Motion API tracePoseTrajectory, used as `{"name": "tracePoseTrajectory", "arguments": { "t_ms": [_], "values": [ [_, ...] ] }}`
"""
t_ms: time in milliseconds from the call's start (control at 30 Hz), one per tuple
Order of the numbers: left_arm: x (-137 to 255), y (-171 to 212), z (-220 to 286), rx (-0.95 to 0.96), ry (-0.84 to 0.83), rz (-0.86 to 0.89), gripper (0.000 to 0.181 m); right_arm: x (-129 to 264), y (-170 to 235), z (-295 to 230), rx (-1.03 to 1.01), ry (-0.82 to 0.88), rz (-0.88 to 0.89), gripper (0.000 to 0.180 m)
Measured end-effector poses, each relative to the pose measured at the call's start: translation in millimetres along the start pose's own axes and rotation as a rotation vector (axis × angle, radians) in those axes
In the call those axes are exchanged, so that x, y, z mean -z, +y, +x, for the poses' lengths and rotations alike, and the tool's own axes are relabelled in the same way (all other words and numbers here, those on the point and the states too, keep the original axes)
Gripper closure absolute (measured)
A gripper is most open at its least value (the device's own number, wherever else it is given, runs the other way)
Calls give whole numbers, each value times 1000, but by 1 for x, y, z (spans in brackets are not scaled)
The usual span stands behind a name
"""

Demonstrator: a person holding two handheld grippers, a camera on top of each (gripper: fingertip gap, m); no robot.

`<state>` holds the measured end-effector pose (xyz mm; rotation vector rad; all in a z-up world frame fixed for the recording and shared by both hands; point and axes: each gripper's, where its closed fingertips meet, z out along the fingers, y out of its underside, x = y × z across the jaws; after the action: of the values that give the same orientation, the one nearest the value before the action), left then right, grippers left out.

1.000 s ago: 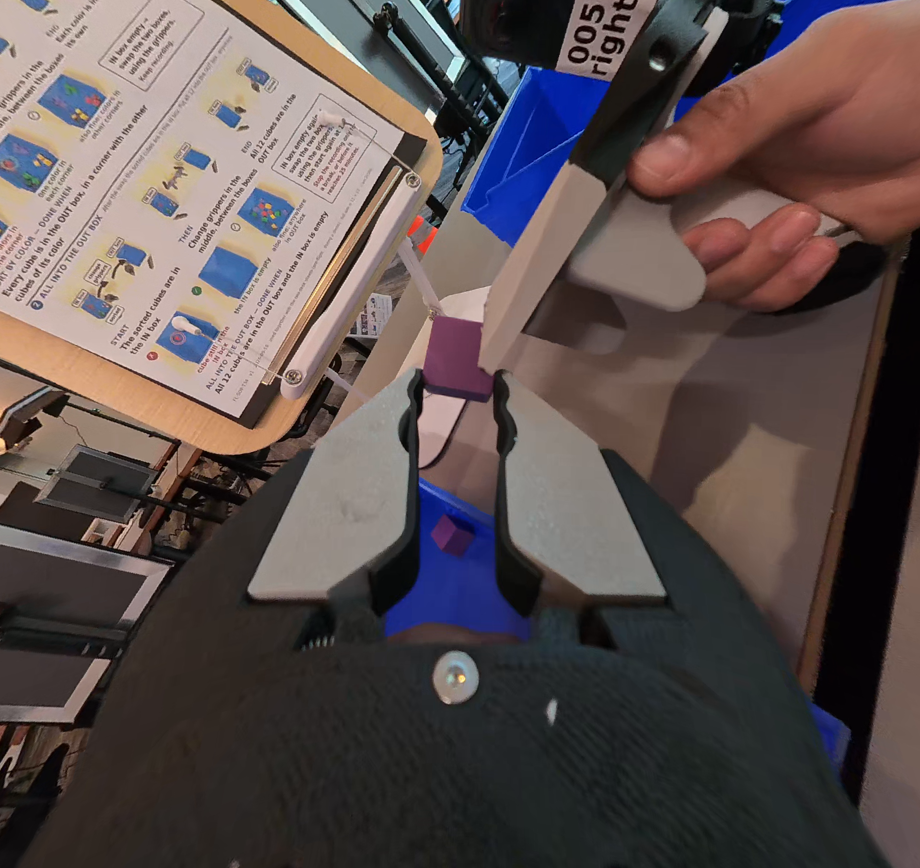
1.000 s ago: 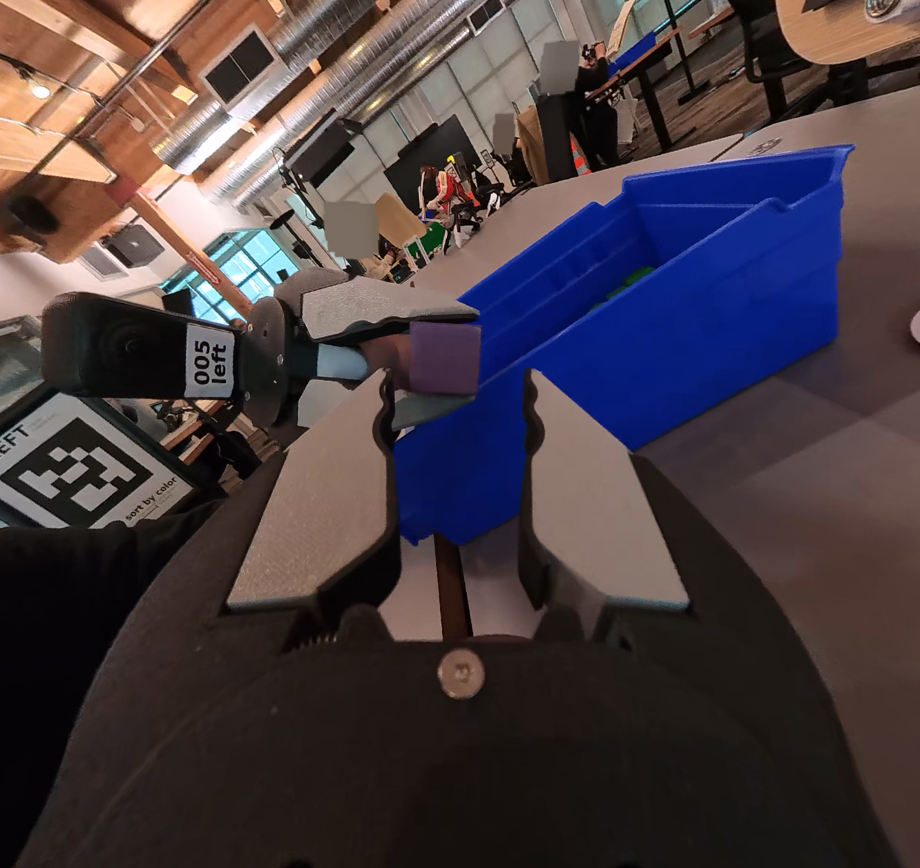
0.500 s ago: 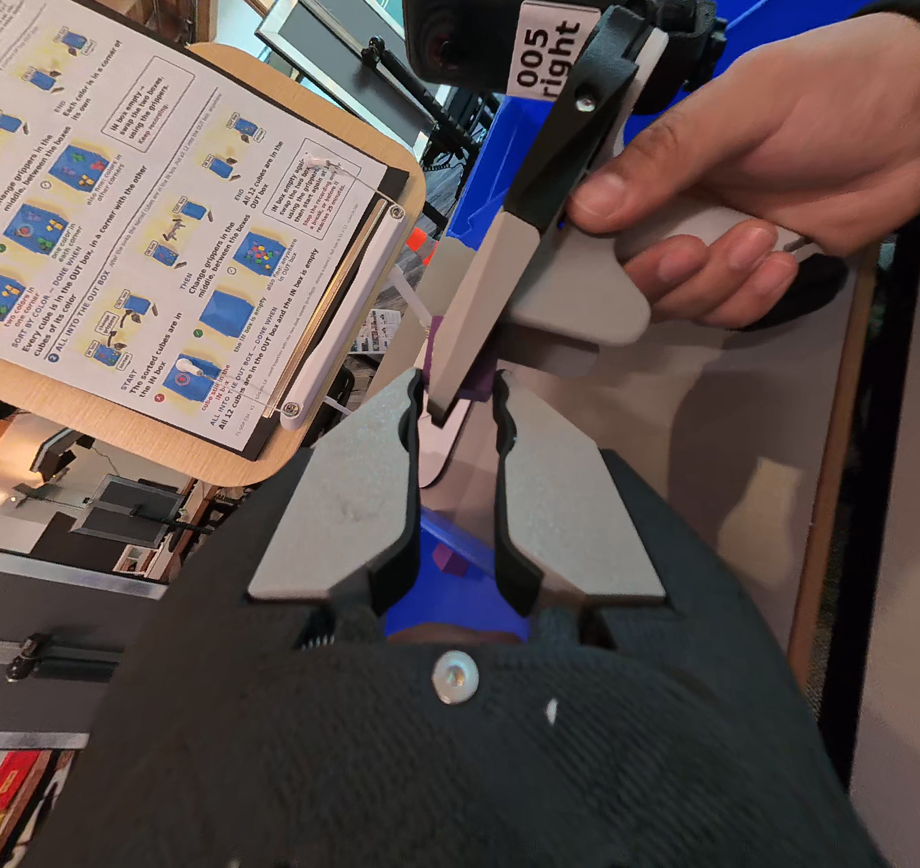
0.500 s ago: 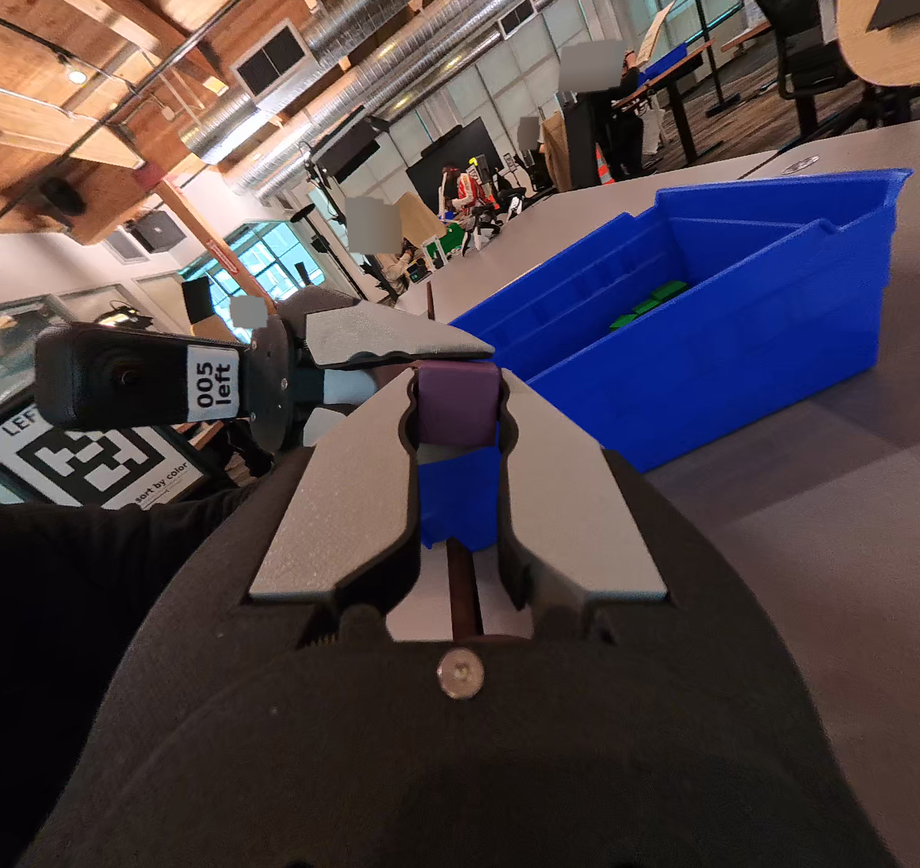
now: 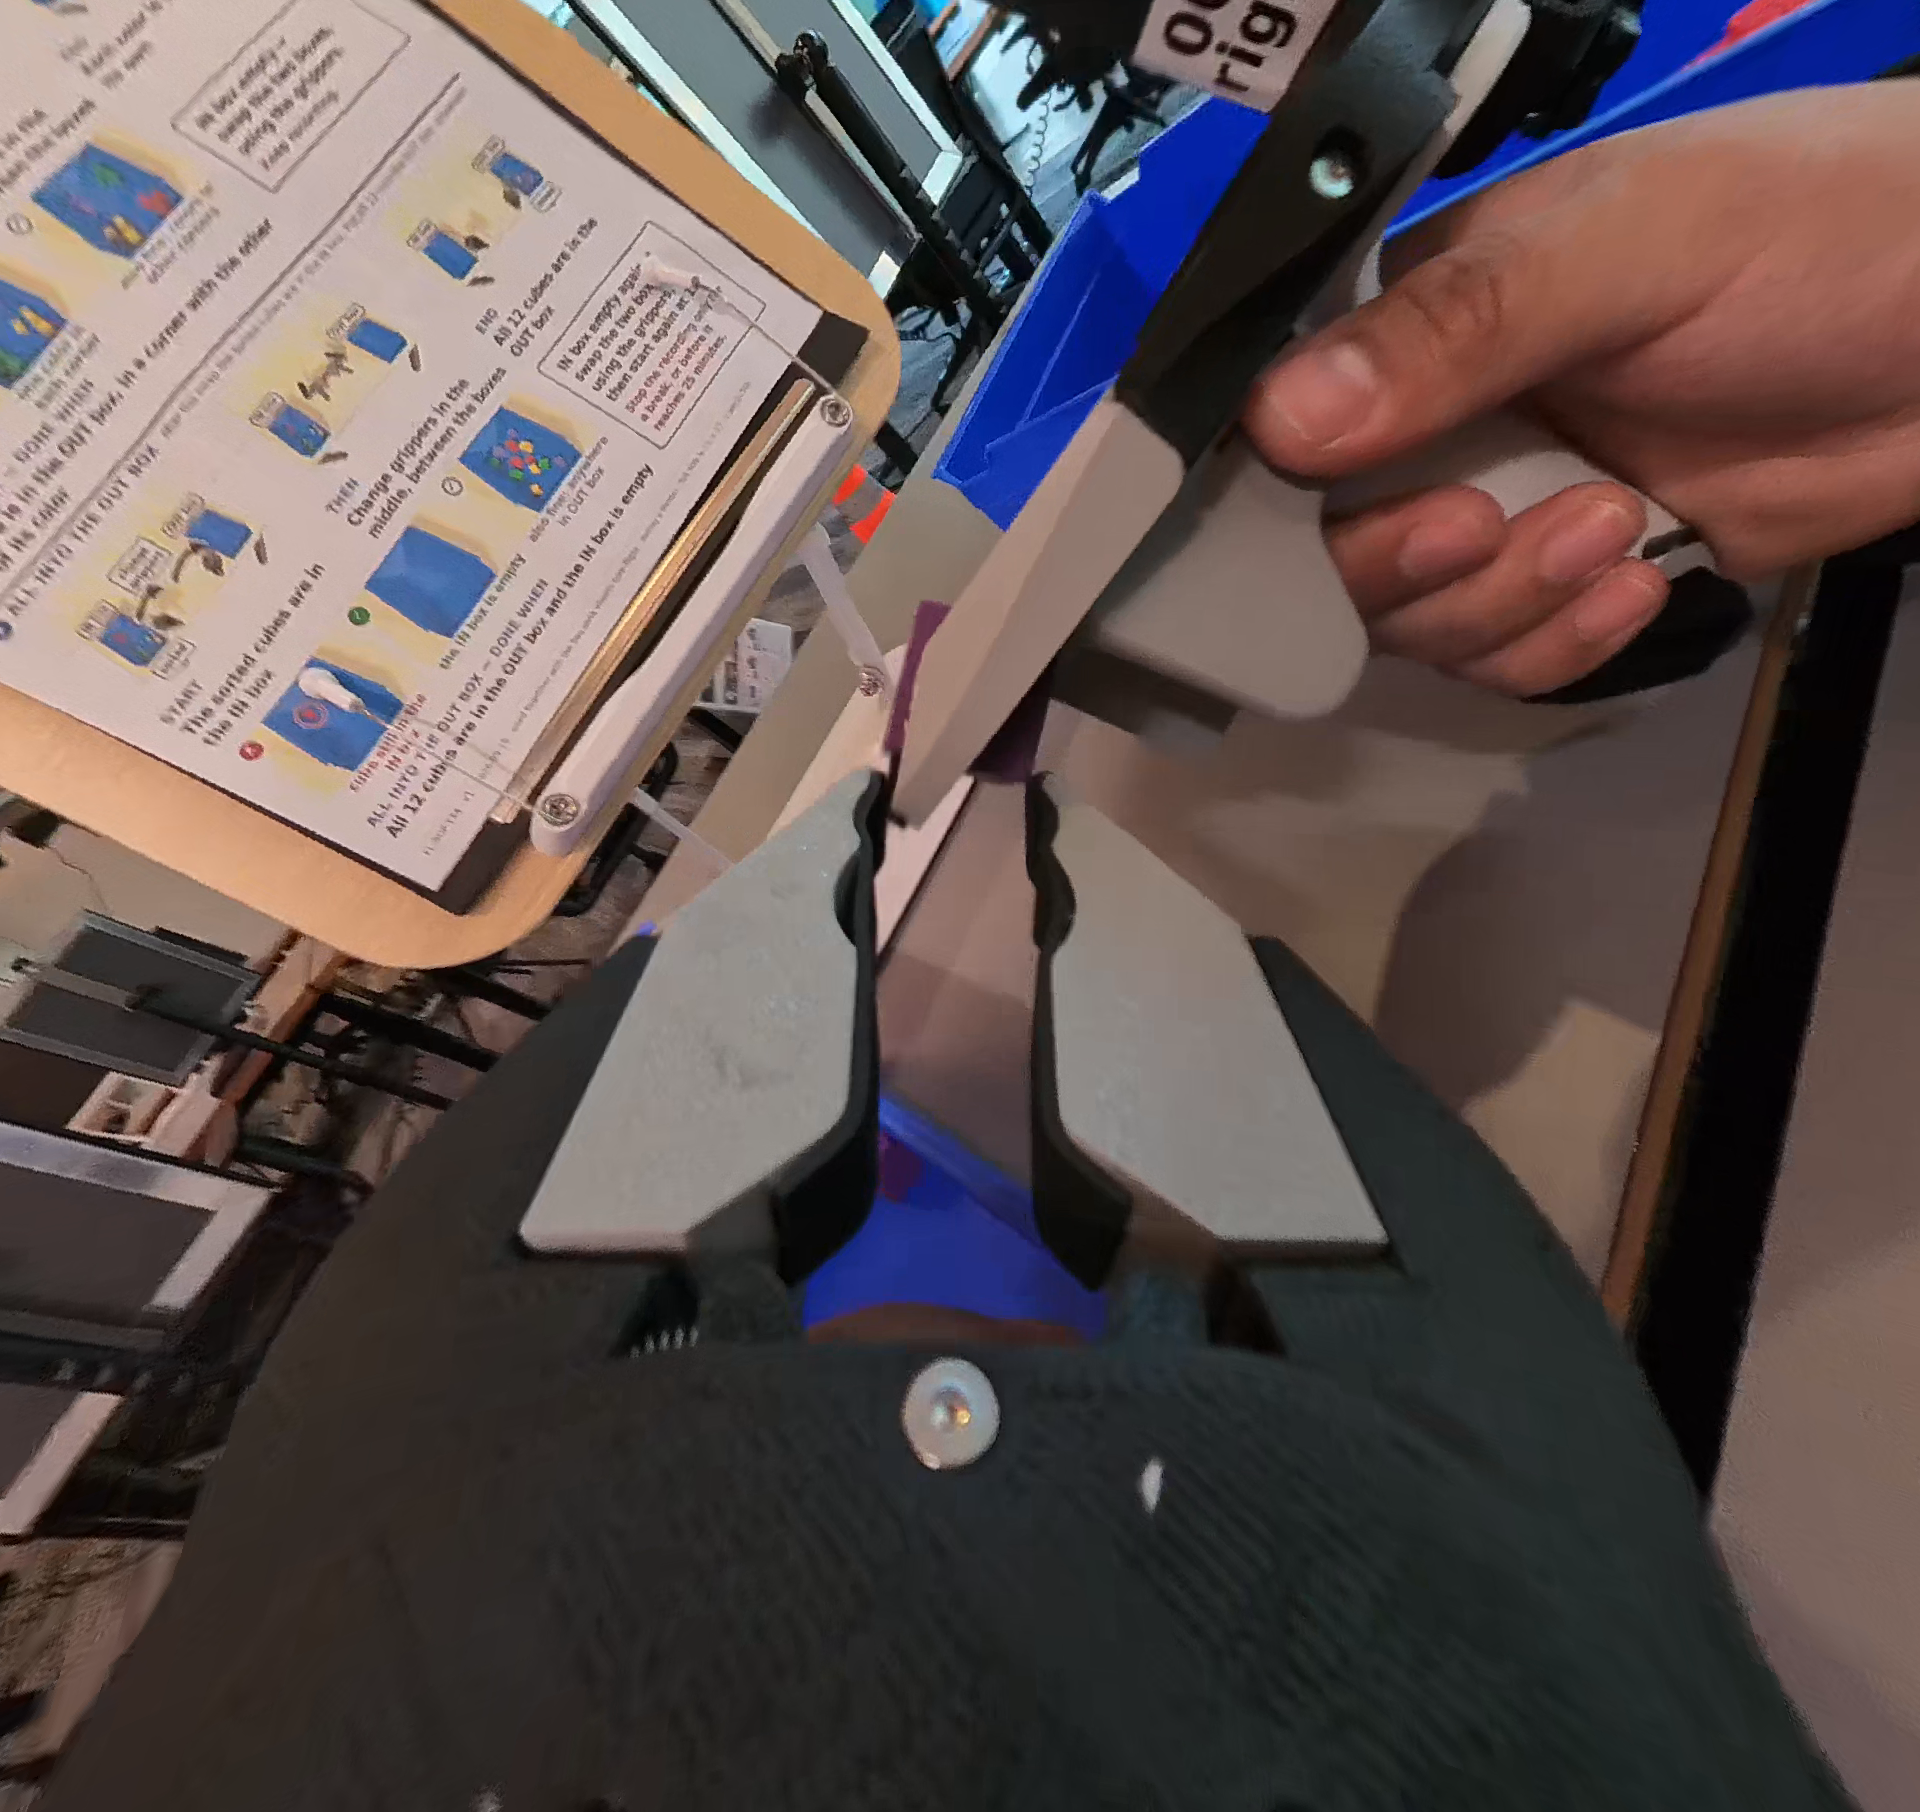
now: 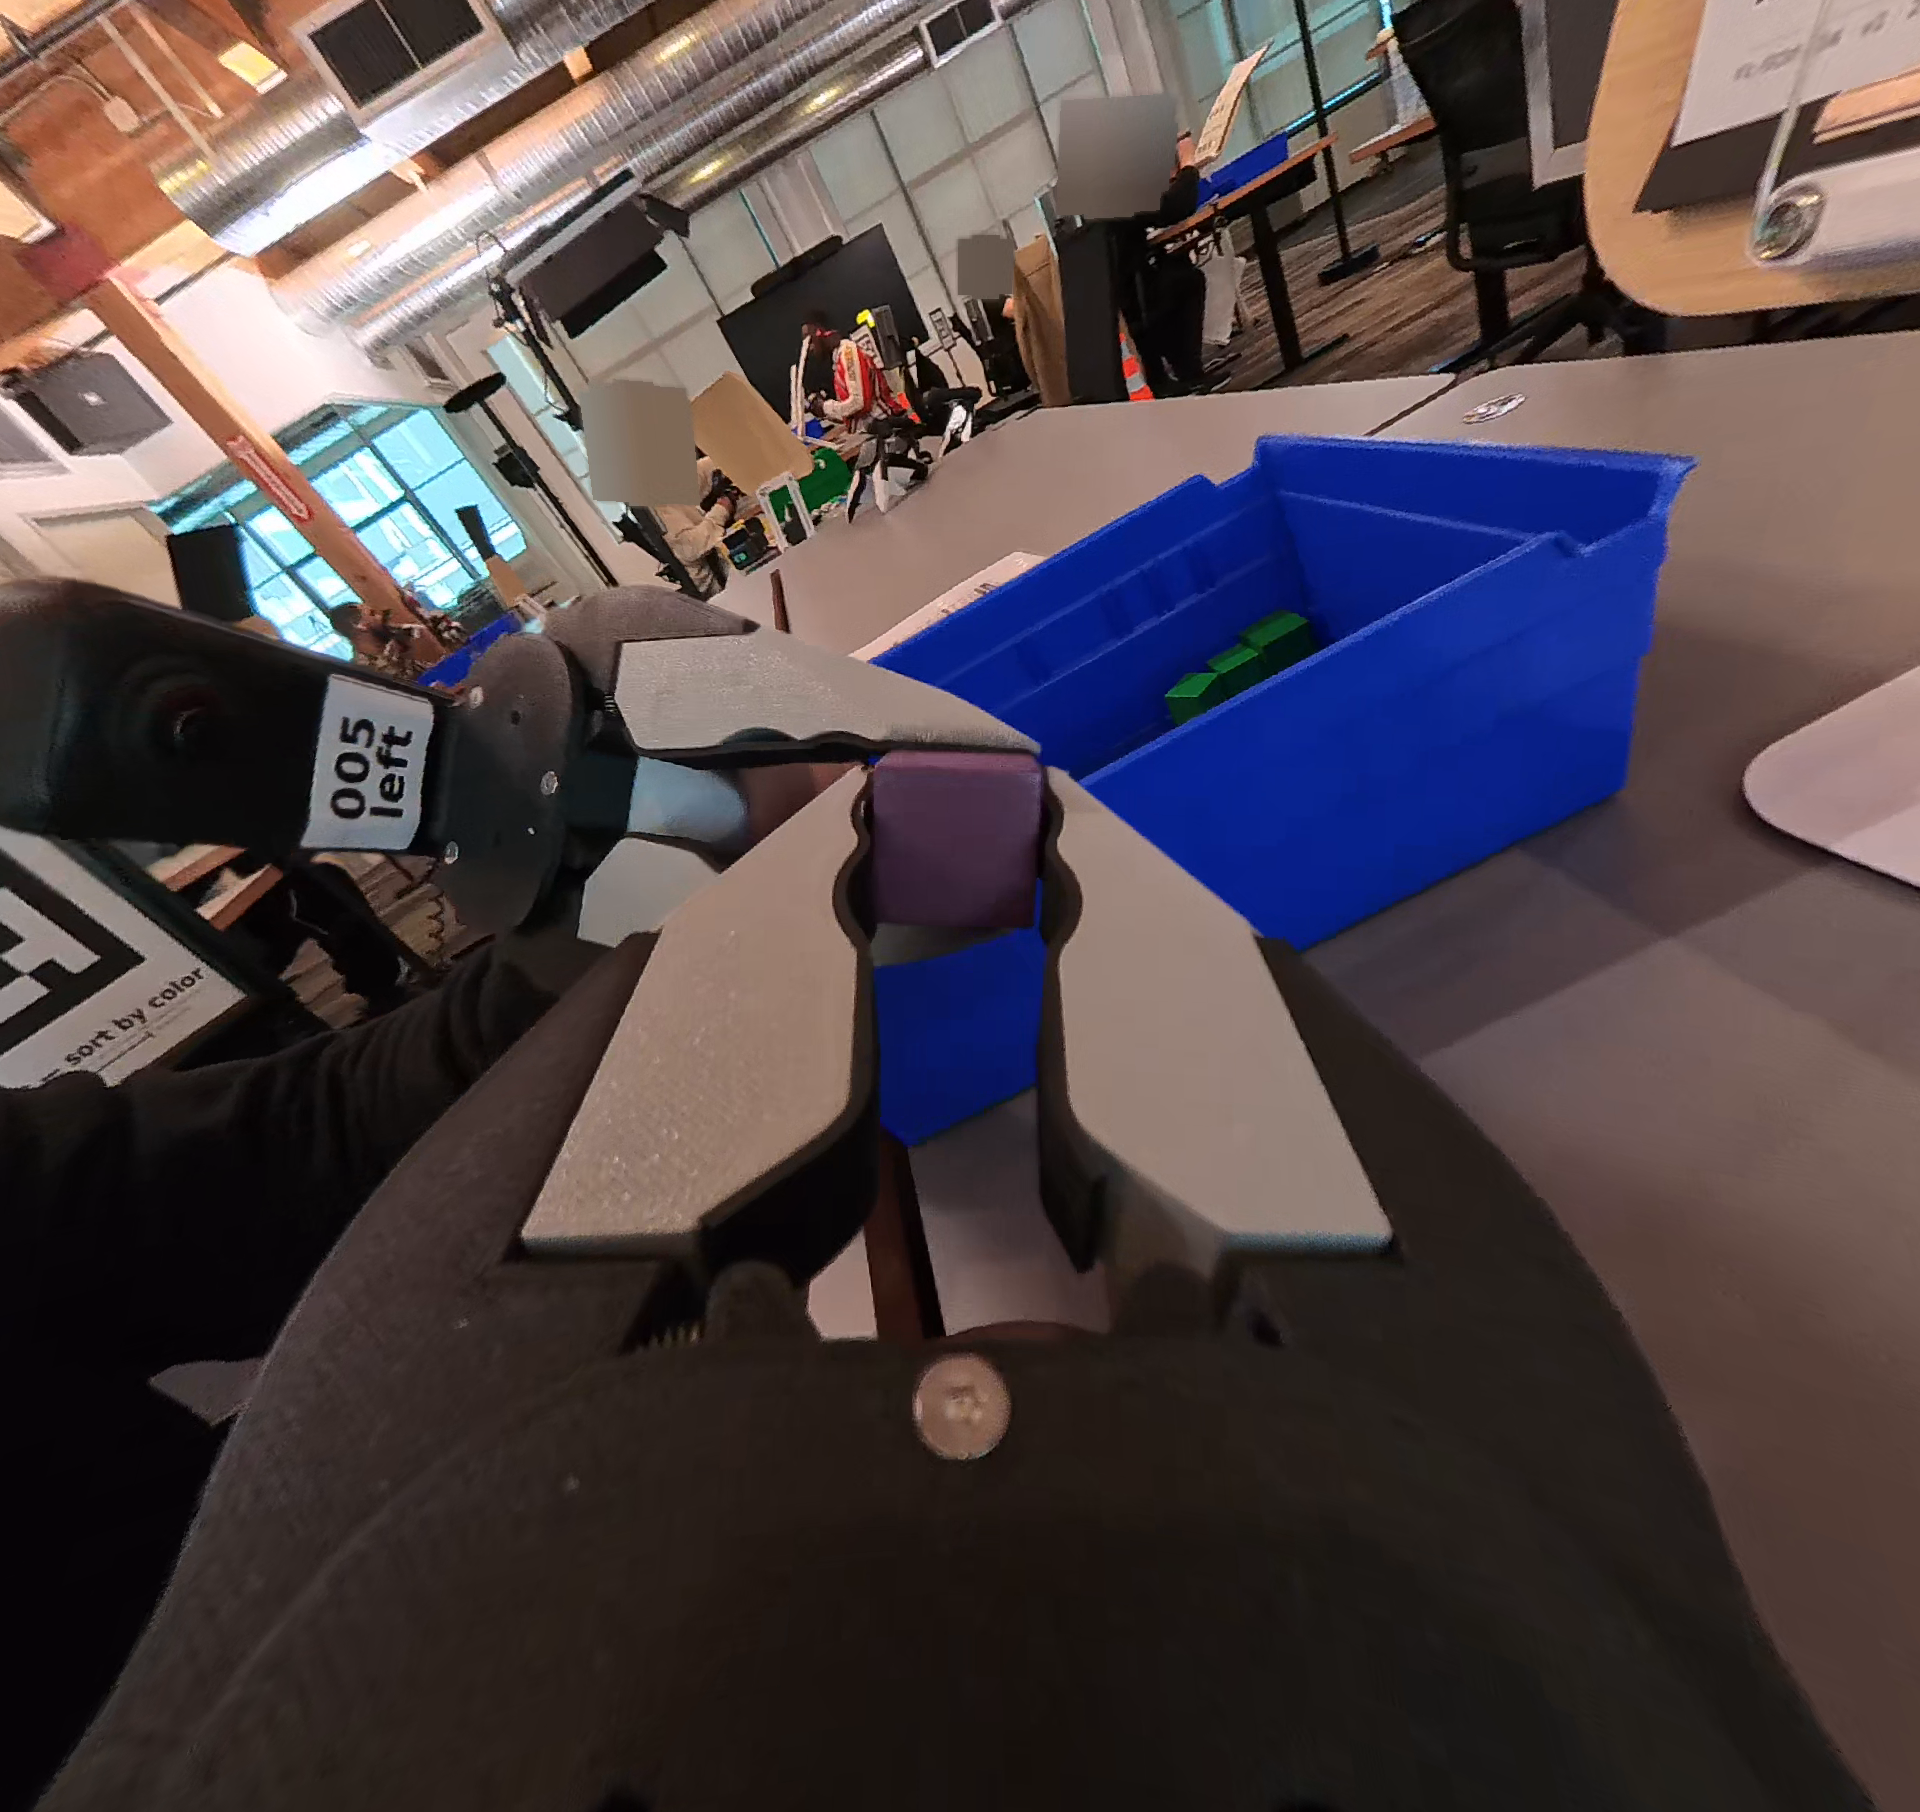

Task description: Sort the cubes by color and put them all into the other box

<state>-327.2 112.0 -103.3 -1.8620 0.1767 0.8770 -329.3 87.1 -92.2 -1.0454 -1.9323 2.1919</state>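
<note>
A purple cube (image 6: pixel 956 853) is clamped between the tips of the right hand-held gripper (image 6: pixel 956 858), held in the air above the grey worktop (image 6: pixel 1662 1087). The left hand-held gripper (image 5: pixel 954 812) is seen with fingers parted – nothing between them, its tips just beside the cube. Farther off, green cubes (image 6: pixel 1236 671) are grouped inside the blue box (image 6: pixel 1403 775) – one corner.

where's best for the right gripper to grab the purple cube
By its two flat side faces, coming head-on with the tips of the jaws. The left gripper covers the purple cube above and below, so only the sides are free; the right gripper is shut there.
</note>
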Motion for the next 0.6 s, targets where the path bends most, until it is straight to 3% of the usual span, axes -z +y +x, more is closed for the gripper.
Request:
{"name": "tracePoseTrajectory", "arguments": {
  "t_ms": [267,467,600],
  "values": [
    [7,6,-29,236,-33,26,149,19,-20,21,57,155,78,154],
    [13,37,-65,481,-129,-14,145,56,-35,68,395,715,0,154],
    [12,53,-73,558,-152,-36,145,65,-45,66,483,820,10,155]
  ]
}}
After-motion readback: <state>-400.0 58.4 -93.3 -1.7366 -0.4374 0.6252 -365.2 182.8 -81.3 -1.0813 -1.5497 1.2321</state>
